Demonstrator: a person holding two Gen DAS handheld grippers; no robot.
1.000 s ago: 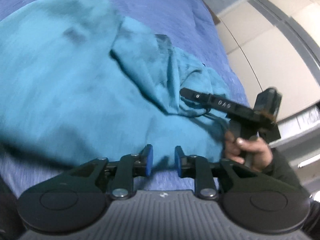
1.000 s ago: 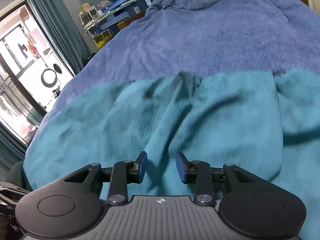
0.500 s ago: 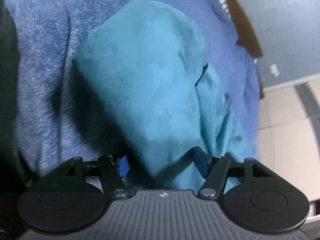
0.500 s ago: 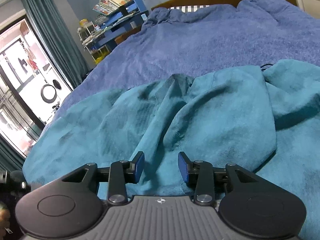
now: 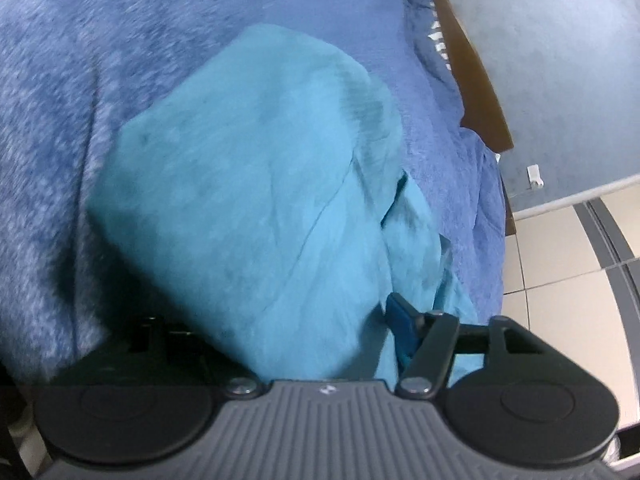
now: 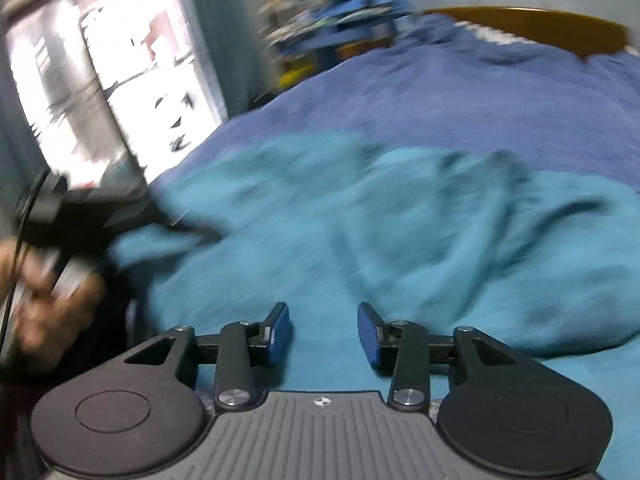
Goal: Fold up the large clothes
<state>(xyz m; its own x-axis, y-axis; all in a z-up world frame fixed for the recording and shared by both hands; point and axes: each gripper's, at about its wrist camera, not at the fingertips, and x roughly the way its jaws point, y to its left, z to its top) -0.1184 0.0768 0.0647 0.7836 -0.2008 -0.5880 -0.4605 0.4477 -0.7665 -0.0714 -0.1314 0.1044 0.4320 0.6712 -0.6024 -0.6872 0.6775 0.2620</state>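
Teal cloth fills our left wrist view: the garment (image 5: 256, 208) lies bunched on the blue blanket (image 5: 60, 92) of the bed, a folded flap of it running down between the jaws of the left gripper (image 5: 316, 336); those jaws are closing, one blue pad (image 5: 400, 320) showing at the right of the cloth and the other hidden under it, so we cannot say the pads press on the fabric yet; beyond the bed we see the wooden headboard (image 5: 476, 80) and the tiled floor (image 5: 560, 280).

Right wrist view next, badly blurred: the right gripper (image 6: 324, 332) hovers just above the garment (image 6: 400, 232) with its jaws apart and nothing between them, only cloth lying below; at the left edge the left gripper (image 6: 120, 208), held in a hand (image 6: 44, 280), meets the garment's near corner; a bright window (image 6: 120, 60) and a cluttered shelf (image 6: 340, 4) stand behind the bed.

Risk, as we judge it: the left jaws may close on only the top layer, or on a thick wad that slips free when lifted, so the fold would open; the right gripper holds nothing, so a pull from one side alone could drag the whole garment across the blanket and skew the edges; the soft blanket might get pinched along with the cloth.
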